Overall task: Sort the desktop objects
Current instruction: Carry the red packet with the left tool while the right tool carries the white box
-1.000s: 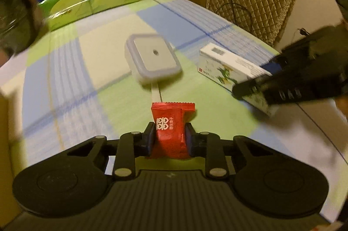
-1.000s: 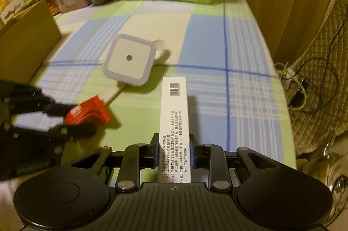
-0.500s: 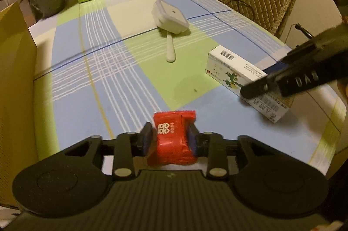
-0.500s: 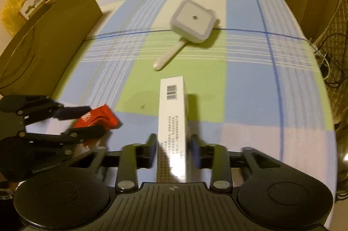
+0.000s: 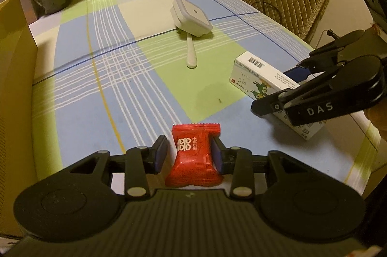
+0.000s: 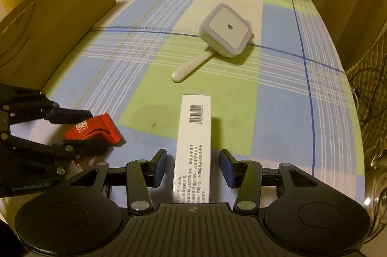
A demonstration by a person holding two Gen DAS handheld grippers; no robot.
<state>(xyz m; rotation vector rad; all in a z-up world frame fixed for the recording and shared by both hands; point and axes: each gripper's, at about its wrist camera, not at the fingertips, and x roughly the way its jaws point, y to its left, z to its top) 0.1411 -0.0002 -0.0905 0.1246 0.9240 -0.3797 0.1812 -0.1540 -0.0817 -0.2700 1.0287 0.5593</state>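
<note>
At the far left stands the cardboard box [image 6: 55, 15], which I judge the likely bin. My left tongs [image 5: 188, 155] straddle the red candy packet [image 5: 193, 155], which rests on the tabletop [image 5: 79, 92] near its front edge; the right pad touches the wrapper, the left shows a gap, so the hold looks slack. I should squeeze evenly before lifting, since foil slips. Mid-table lie the white spoon [image 6: 191, 67] and the square night light [image 6: 226, 29], touching. To the right, my right tongs [image 6: 193, 167] stand open with the white medicine box [image 6: 193, 136] lying between them, untouched by either pad; I should centre, then close on its long sides.
</note>
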